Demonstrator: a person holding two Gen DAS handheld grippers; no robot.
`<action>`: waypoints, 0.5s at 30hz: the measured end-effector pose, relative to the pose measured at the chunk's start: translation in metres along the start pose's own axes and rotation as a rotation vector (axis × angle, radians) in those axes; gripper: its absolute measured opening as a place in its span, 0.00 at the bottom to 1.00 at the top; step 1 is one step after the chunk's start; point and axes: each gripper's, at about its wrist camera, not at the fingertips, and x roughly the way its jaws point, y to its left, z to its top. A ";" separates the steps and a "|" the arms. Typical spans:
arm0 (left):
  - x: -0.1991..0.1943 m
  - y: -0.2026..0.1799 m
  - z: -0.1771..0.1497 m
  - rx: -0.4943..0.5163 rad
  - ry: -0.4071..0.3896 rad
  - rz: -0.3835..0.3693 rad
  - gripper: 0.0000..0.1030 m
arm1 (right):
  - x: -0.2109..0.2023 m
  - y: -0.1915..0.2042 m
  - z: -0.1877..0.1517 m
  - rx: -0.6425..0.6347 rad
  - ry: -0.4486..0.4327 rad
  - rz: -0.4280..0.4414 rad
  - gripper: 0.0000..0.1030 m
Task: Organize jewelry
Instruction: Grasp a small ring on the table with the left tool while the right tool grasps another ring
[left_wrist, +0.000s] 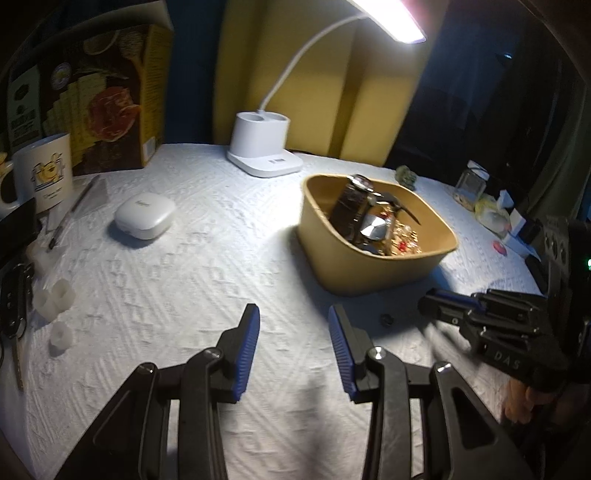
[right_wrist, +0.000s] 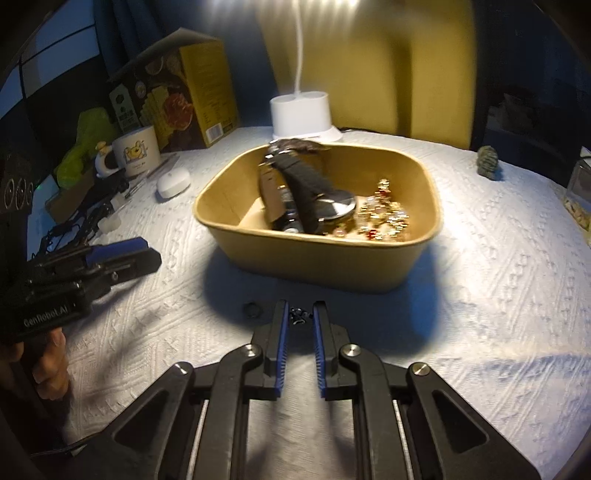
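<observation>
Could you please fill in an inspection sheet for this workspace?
Surface: white textured cloth, lamp-lit.
Job's things: tan tub holding watches and gold trinkets; dark ring loose on the cloth.
Clutter: mug, printed box, white case, jar.
Grippers: left gripper jaws open, empty; right gripper jaws closed on small dark piece.
Cables: dark cords by the mug, blurred.
Surroundings: desk lamp, yellow panel behind.

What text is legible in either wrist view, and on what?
"DAS": body of the right claw, seen from the left wrist.
"GenRobot.AI": body of the left claw, seen from the right wrist.
Food box, mug, white case, lamp base: print too blurred to read.
</observation>
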 end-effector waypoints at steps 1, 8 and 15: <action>0.001 -0.004 0.000 0.007 0.004 -0.001 0.37 | -0.002 -0.004 -0.001 0.007 -0.004 -0.003 0.11; 0.016 -0.034 0.001 0.058 0.044 -0.010 0.37 | -0.012 -0.028 -0.007 0.041 -0.020 -0.004 0.11; 0.033 -0.064 -0.001 0.118 0.092 -0.031 0.37 | -0.024 -0.051 -0.010 0.067 -0.038 -0.019 0.11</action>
